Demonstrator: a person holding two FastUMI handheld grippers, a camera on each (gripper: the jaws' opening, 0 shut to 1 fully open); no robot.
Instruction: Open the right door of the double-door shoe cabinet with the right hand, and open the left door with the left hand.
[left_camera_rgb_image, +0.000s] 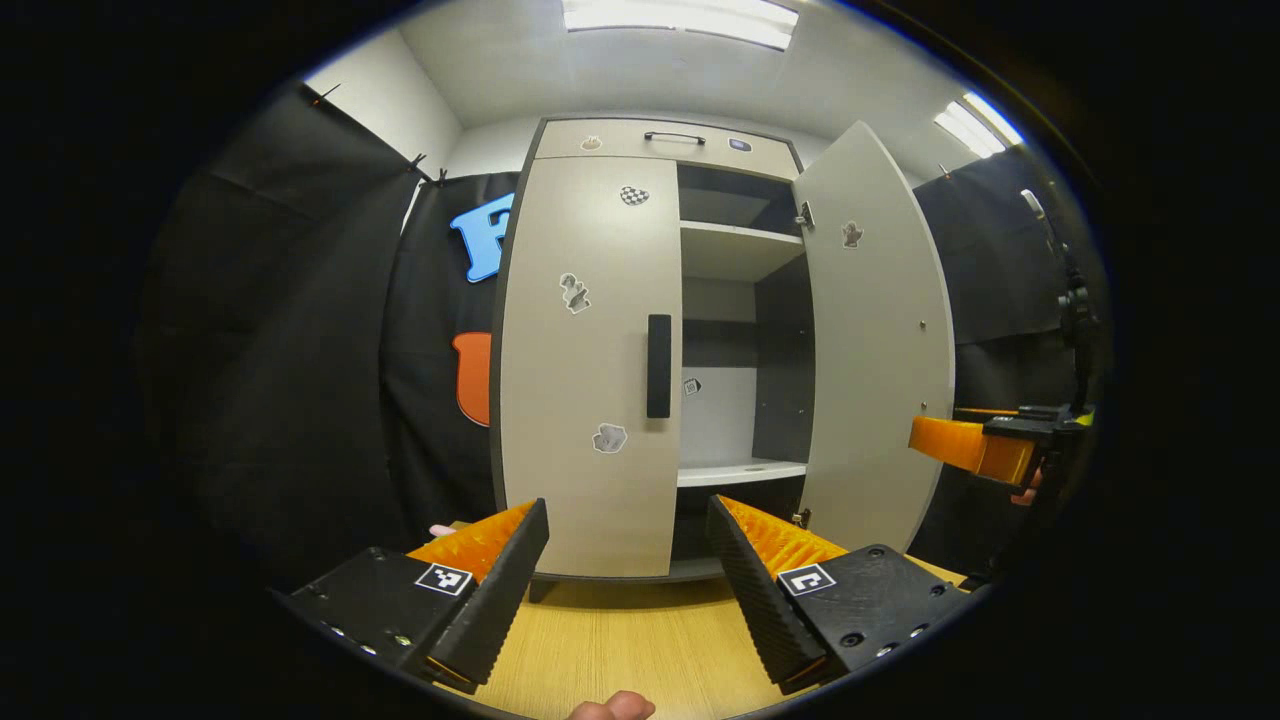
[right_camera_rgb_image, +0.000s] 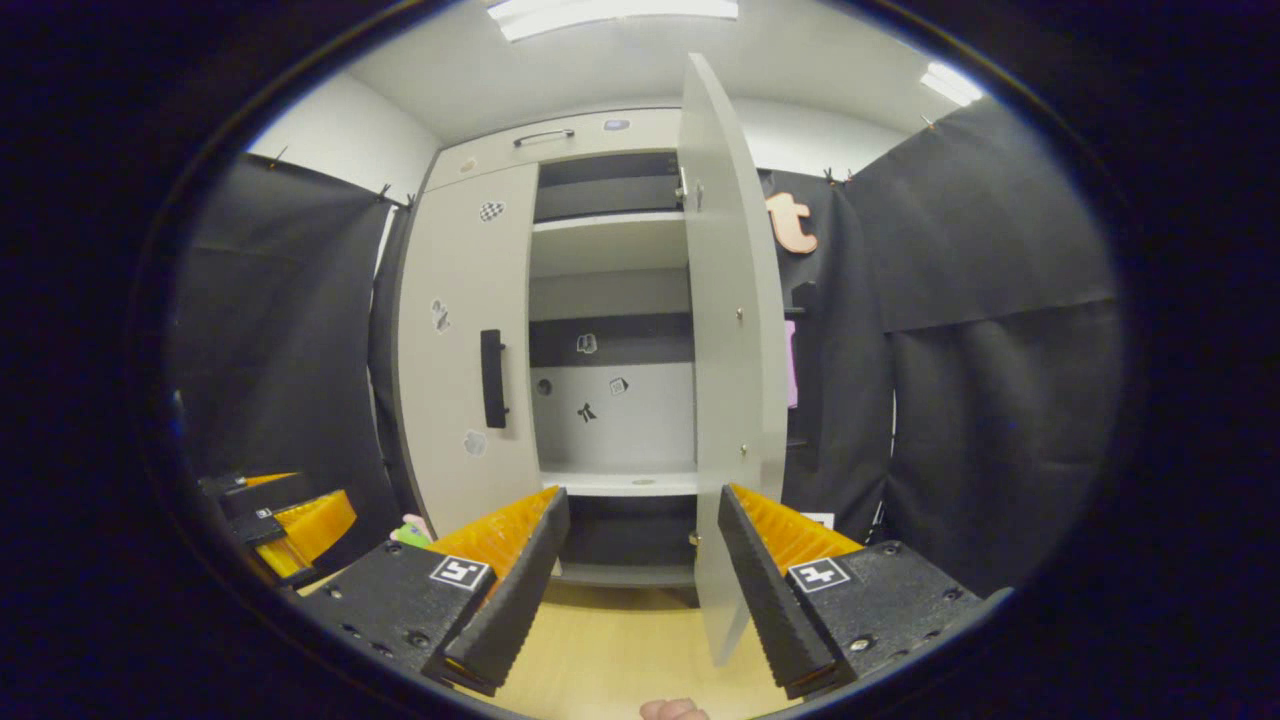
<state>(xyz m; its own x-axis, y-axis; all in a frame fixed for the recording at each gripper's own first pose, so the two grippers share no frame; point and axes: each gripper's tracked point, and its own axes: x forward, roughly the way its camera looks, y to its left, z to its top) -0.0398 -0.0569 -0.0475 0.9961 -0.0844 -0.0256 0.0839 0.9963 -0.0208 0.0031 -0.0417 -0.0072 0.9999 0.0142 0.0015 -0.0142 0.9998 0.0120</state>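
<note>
Right door (right_camera_rgb_image: 730, 330) swung wide; left door (left_camera_rgb_image: 585, 360) shut, its handle (left_camera_rgb_image: 658, 365) ungrasped. Left gripper (left_camera_rgb_image: 628, 570) spread, well short (right gripper (right_camera_rgb_image: 643, 560) spread too). Risk: slipping off the slim handle, or clipping the door face.

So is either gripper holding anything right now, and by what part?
Nothing is held. The left gripper and the right gripper are both open and short of the cabinet; the left door's handle is ungrasped.
</note>
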